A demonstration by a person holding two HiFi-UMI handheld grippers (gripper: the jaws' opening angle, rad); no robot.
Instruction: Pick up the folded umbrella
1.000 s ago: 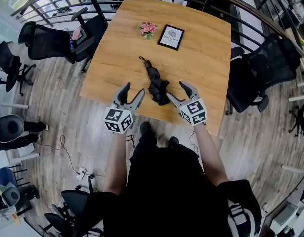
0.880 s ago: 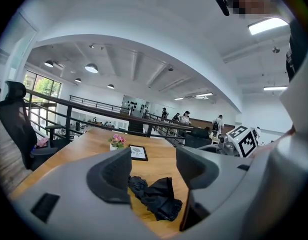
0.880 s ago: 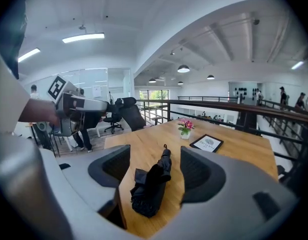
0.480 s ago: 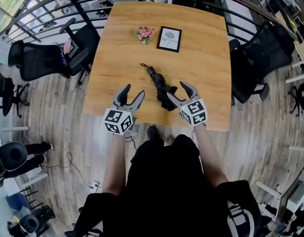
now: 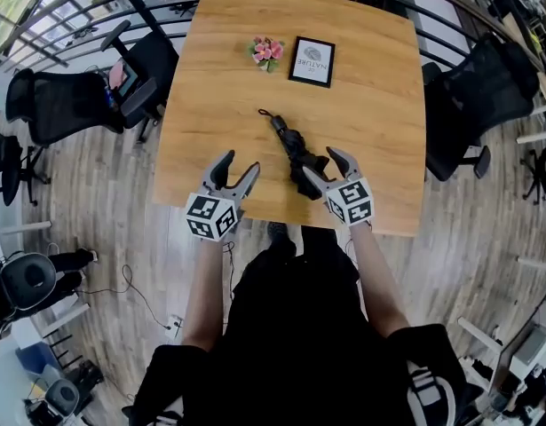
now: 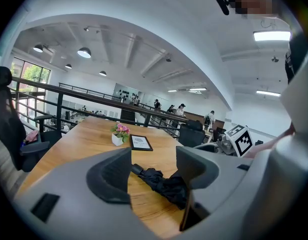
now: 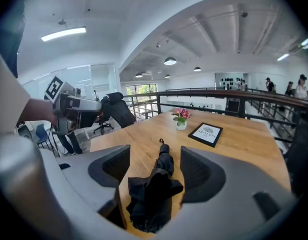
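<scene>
Right gripper [image 5: 319, 161] has its jaws apart around the loose end of the folded umbrella [image 5: 295, 149], unclamped. It should advance toward 11 o'clock onto the firm middle, then close. Left gripper [image 5: 240, 161] is apart and empty.

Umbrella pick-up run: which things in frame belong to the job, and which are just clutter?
Job:
- folded umbrella, lying on the table
- right gripper, open, lined up on the umbrella
- left gripper, open, empty

Lying about:
- potted flowers
- framed picture
- office chairs around the table
</scene>
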